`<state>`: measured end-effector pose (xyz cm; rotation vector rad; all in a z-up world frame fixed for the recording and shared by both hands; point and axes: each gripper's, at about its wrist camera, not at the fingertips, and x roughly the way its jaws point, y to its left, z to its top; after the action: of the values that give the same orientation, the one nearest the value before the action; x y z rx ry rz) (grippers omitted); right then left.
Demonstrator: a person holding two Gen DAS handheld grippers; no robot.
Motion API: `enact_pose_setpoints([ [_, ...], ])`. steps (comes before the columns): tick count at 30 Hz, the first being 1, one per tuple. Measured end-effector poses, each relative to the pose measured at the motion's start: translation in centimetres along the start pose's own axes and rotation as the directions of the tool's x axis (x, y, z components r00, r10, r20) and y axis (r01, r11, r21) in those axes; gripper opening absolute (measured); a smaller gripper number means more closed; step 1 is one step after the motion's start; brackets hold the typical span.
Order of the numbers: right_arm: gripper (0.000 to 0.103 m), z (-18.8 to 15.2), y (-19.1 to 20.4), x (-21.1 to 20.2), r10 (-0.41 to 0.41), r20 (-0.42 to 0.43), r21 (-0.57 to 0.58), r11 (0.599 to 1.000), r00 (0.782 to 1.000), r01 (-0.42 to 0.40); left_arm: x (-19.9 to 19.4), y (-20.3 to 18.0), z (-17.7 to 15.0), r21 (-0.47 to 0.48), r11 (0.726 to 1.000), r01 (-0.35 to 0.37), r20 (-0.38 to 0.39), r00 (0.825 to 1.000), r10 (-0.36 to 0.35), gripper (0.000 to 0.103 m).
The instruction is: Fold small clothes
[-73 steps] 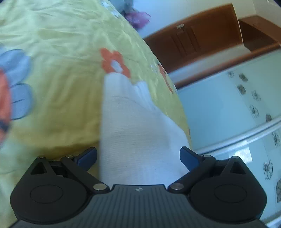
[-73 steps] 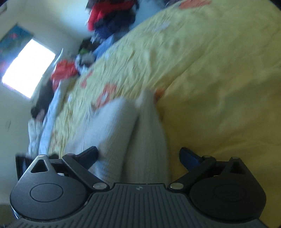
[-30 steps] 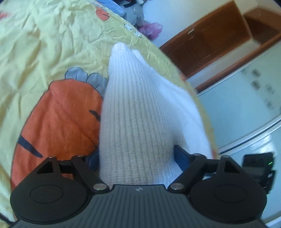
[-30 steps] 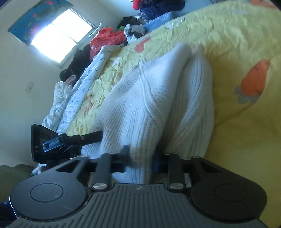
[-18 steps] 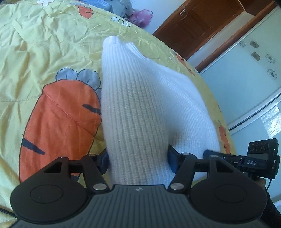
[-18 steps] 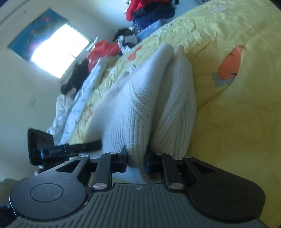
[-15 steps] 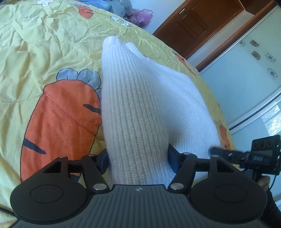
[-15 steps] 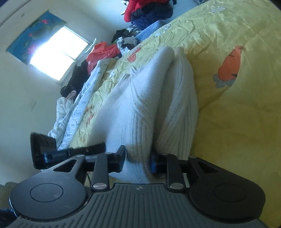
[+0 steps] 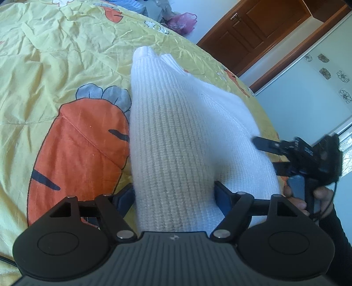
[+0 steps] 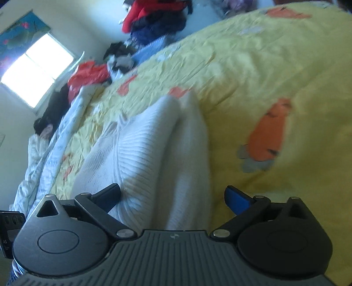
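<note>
A white ribbed knit garment (image 9: 176, 140) lies folded on the yellow carrot-print bedspread (image 9: 55, 66). My left gripper (image 9: 175, 195) is shut on the near end of the garment, with the knit bunched between its blue pads. In the right wrist view the garment (image 10: 158, 154) lies in front of my right gripper (image 10: 172, 197), whose jaws stand wide open with the cloth loose between them. The right gripper also shows at the right edge of the left wrist view (image 9: 308, 158).
A pile of red, dark and blue clothes (image 10: 154, 19) lies at the far end of the bed. More clothes and a white quilt (image 10: 48, 149) lie by the window. A brown wooden door (image 9: 259, 28) stands beyond the bed.
My right gripper has opened and let go of the garment, and drawn back a little. My left gripper stays shut on the garment and has hardly moved.
</note>
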<state>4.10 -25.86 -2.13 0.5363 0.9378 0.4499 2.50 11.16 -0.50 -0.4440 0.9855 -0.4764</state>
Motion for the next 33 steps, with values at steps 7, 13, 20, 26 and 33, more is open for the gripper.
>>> enact_pose_setpoints([
  [7,0.054,-0.6,1.6,0.2,0.061,-0.015,-0.099,0.993,0.998,-0.062,0.0,-0.1,0.2,0.001,1.0,-0.008,-0.005,1.0,0.008,0.08],
  [13,0.056,-0.9,-0.8,0.2,0.113,0.028,-0.04,0.993,0.993,-0.112,0.5,-0.1,0.1,0.016,1.0,0.008,0.013,1.0,-0.008,0.085],
  [20,0.101,-2.5,-1.6,-4.1,0.121,0.128,0.098,0.986,0.984,-0.134,-3.2,1.7,0.7,-0.065,0.993,0.096,0.053,0.994,-0.093,0.084],
  [26,0.101,-5.1,-1.0,-3.2,0.09,-0.036,0.021,0.996,0.995,-0.089,-0.3,2.7,0.5,-0.134,0.98,0.146,-0.026,0.988,-0.151,0.084],
  [33,0.06,-5.8,1.0,-3.0,0.166,-0.109,-0.114,0.977,0.98,-0.178,-1.1,0.0,0.9,-0.048,0.995,0.087,-0.041,0.995,-0.089,0.05],
])
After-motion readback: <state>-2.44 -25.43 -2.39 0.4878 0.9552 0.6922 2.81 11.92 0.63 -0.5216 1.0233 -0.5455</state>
